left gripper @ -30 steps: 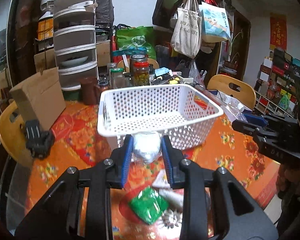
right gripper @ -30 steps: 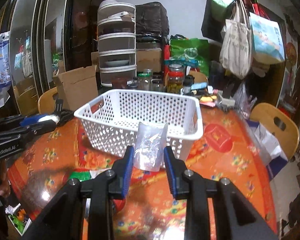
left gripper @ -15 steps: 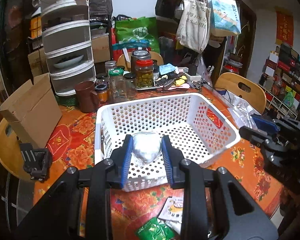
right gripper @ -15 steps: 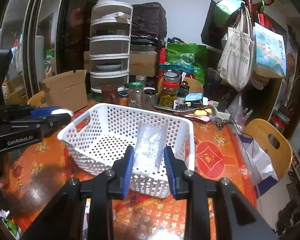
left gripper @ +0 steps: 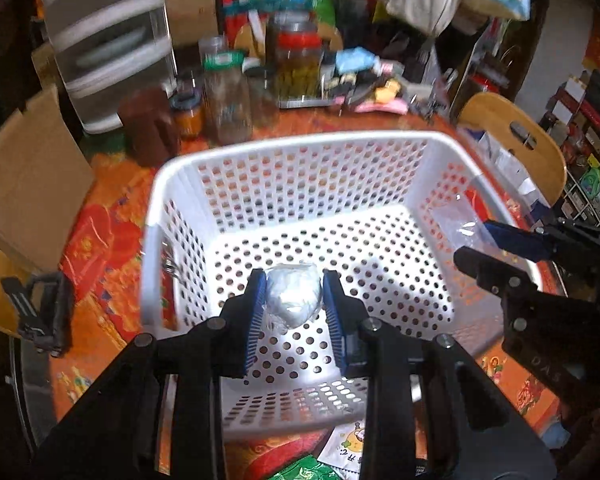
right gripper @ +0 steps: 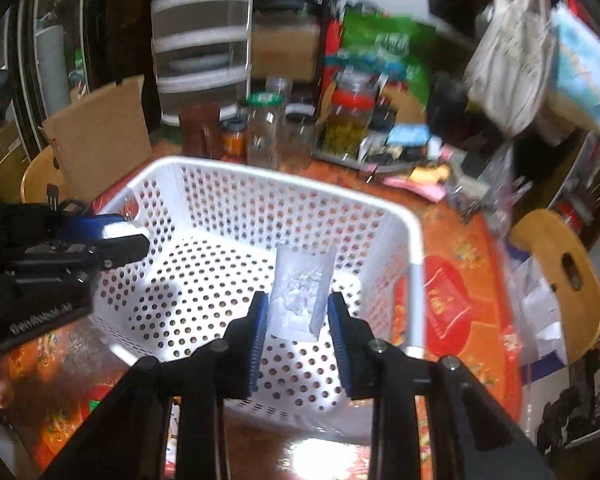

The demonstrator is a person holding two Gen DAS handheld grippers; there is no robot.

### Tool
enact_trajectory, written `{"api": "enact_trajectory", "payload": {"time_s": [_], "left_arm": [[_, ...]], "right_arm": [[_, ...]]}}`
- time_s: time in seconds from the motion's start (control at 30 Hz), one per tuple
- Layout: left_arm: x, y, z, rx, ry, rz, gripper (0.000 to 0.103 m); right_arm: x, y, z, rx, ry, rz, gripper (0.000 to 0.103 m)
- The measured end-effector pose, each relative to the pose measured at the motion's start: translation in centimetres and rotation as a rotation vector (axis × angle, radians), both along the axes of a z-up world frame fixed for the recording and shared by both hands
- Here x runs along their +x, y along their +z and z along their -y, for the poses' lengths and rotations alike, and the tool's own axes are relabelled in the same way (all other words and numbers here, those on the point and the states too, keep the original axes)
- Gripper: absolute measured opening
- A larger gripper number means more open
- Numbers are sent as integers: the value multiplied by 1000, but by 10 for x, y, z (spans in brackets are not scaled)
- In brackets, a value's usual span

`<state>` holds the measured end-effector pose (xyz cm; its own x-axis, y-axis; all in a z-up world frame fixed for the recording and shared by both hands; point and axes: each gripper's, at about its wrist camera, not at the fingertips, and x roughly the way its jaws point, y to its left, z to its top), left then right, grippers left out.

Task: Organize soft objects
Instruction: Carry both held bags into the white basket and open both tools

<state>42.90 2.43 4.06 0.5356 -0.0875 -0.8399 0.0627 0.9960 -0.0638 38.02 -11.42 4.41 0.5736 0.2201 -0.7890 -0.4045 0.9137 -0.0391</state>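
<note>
Both jaws now hang over the perforated white basket (left gripper: 236, 152) (rigid plastic), pinching a crinkly white bundle (left gripper: 294, 294) and a clear pouch (right gripper: 300, 292).

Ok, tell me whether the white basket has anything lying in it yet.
Empty: the white basket shows only bare perforated floor; the white bundle and clear packet remain clamped above it.

We see a white wad in clear wrap (left gripper: 293, 298), pinched above the white perforated basket (left gripper: 300, 148), a flat clear pouch (right gripper: 300, 294) upright, pinched over the basket's right side
</note>
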Motion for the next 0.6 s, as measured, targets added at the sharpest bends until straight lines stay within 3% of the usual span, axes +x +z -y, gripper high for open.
{"api": "enact_trajectory", "payload": {"time_s": [0.23,0.6], "left_arm": [[31,-36,5,18,3,-106,27],[40,-55,5,14,9,-135,27]], "right_arm": [[33,-27,-7,-49,-10,-120,29],[51,-52,-22,-143,11,-179,29]]}}
